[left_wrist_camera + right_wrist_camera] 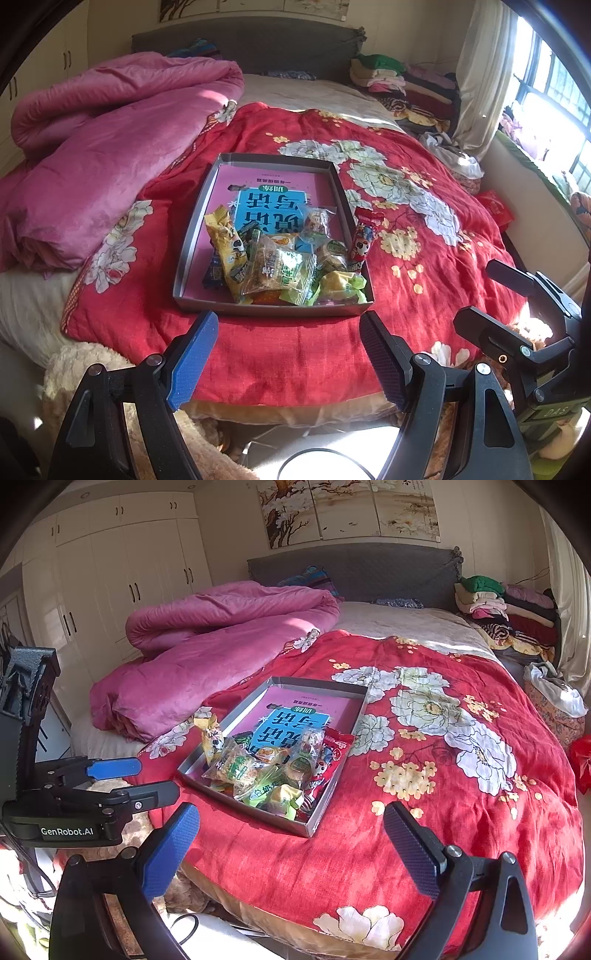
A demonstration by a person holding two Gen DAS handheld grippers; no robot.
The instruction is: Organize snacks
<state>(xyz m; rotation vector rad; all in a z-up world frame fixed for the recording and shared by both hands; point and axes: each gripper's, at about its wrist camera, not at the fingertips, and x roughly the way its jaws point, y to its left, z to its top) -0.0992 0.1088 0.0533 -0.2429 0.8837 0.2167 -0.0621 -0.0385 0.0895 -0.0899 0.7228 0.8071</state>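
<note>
A shallow grey box (199,221) lay on a red floral quilt (424,258) spread over the bed, with a pink and blue book (266,195) flat on its floor. The snacks (277,266) were heaped in the near end of the box, on top of the book: a yellow packet (225,243) leaned toward the left wall, clear and green wrappers were piled in the middle, and a red packet (365,236) stood against the right wall, though from the left wrist view it was hard to tell whether it sat inside or just outside the rim. The left gripper (288,354) hung just short of the box's near wall, its jaws spread wide with only quilt between them, touching nothing. The right gripper (291,845) hovered over the quilt's near edge, to the right of the box's near corner, its jaws likewise apart and empty. Each gripper showed at the edge of the other's view, side by side and apart. A rumpled pink duvet (207,646) lay on the left half of the bed, well apart from the box, and folded clothes (509,609) were stacked at the far right corner by the headboard (369,572).
</note>
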